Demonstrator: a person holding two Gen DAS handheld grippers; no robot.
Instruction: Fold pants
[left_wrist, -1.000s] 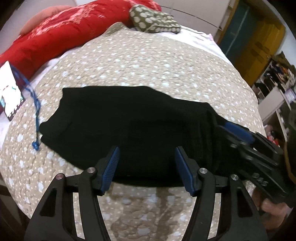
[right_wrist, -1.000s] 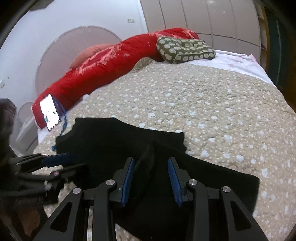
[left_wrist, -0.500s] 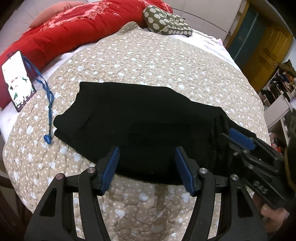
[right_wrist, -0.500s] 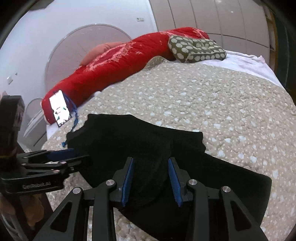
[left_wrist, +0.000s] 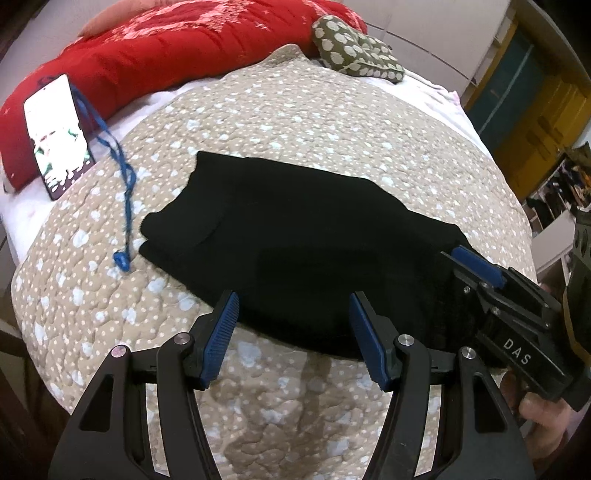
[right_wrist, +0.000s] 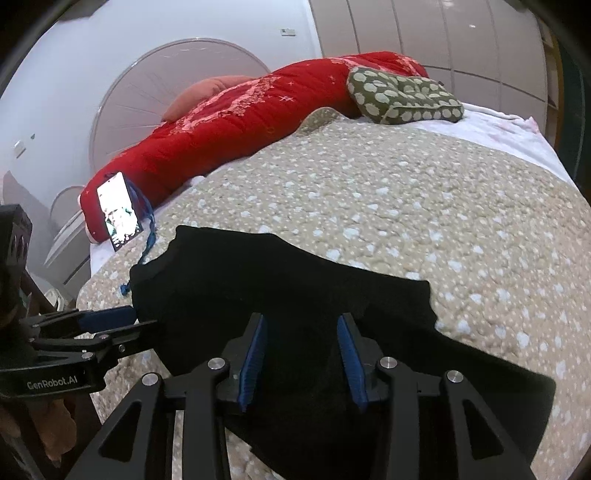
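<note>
The black pants (left_wrist: 295, 236) lie folded flat on the spotted beige quilt (left_wrist: 295, 103); they also show in the right wrist view (right_wrist: 295, 288). My left gripper (left_wrist: 293, 332) is open and empty at the pants' near edge. It shows from the side in the right wrist view (right_wrist: 122, 321), at the pants' left edge. My right gripper (right_wrist: 301, 347) is open over the black cloth with nothing held between its pads. In the left wrist view it (left_wrist: 476, 269) sits at the pants' right end.
A lit phone (left_wrist: 55, 136) with a blue lanyard (left_wrist: 122, 184) leans on a red duvet (left_wrist: 147, 55) at the far left. A green spotted pillow (left_wrist: 354, 59) lies at the back. The quilt's near edge (left_wrist: 55, 387) drops off at the left.
Both grippers have drawn back from the pants. The fold of cloth that stood between my right gripper's pads a second ago now lies flat. The pants look smoother.
</note>
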